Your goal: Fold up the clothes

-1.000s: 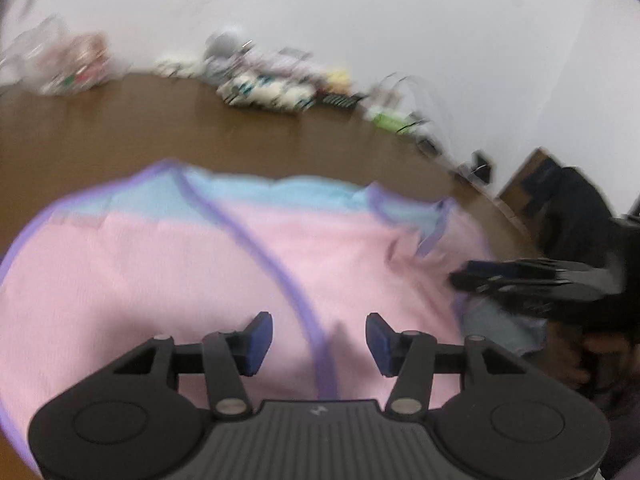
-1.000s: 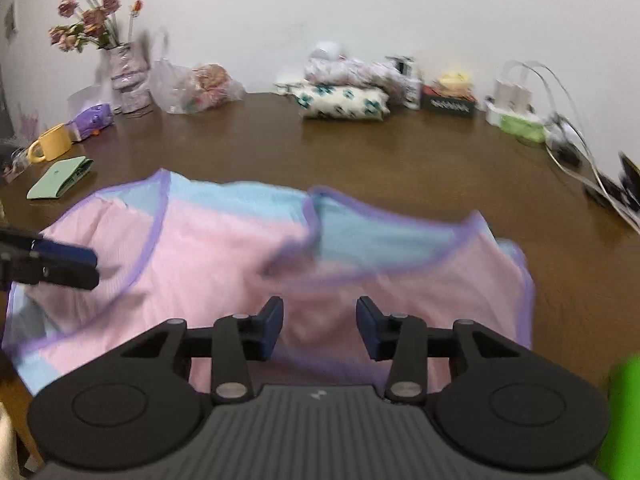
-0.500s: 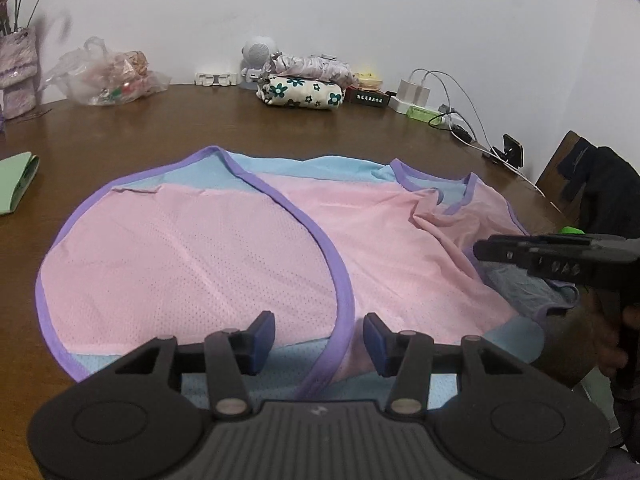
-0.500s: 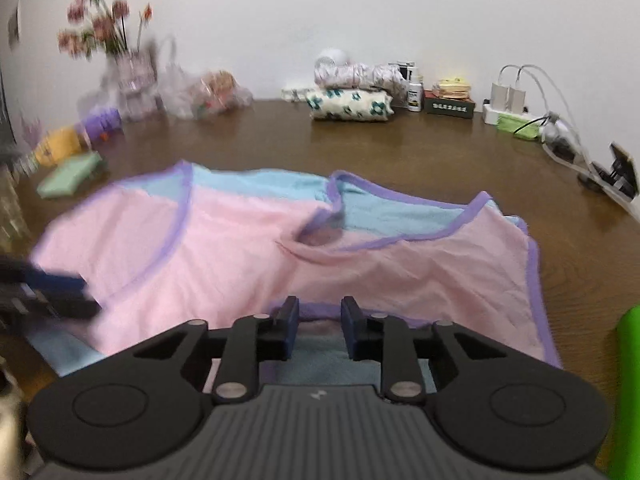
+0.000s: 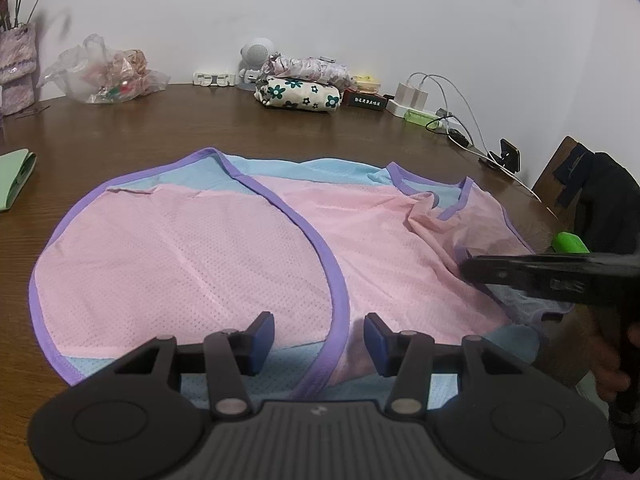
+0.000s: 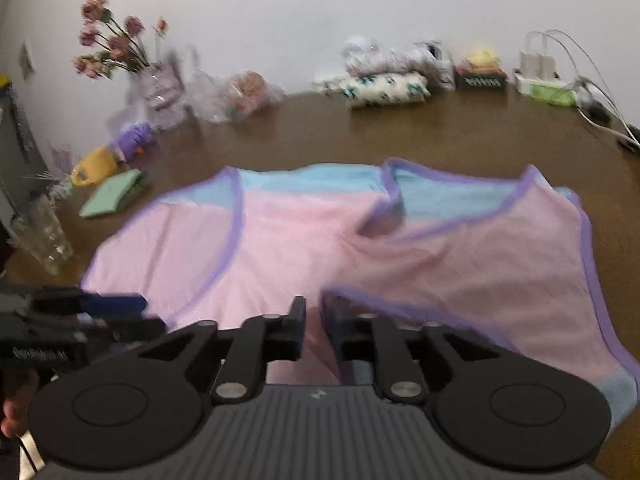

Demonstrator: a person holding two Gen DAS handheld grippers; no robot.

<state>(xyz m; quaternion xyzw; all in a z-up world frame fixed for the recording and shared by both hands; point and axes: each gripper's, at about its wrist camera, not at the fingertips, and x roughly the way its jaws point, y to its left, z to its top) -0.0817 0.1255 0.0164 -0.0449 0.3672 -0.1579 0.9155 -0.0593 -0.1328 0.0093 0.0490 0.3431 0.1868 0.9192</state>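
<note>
Across the middle of both wrist views lies a pink mesh garment (image 5: 192, 264) with light-blue panels and purple binding, spread mostly flat on the brown wooden bench (image 5: 160, 128); its right side in the left wrist view is rumpled into folds. At the bottom of the left wrist view, the left hand-held gripper (image 5: 319, 338) hovers low over the garment's near edge with its blue-padded jaws spread, a strip of purple binding running between them without either pad pressing on it. At the bottom of the right wrist view, the right hand-held gripper (image 6: 313, 330) has its jaws closing on the near hem, pink cloth showing in the narrow gap between them; that view is blurred, so I cannot tell whether the pads already press the cloth. Along the upper part of the frames, by the white wall, sit a floral pouch (image 5: 298, 96), a crinkled plastic bag (image 5: 106, 76), a power strip with chargers and cables (image 5: 416, 106), and, in the right wrist view's upper left, a vase of flowers (image 6: 120, 60). A green folded item (image 5: 14, 178) lies at the left edge.
</note>
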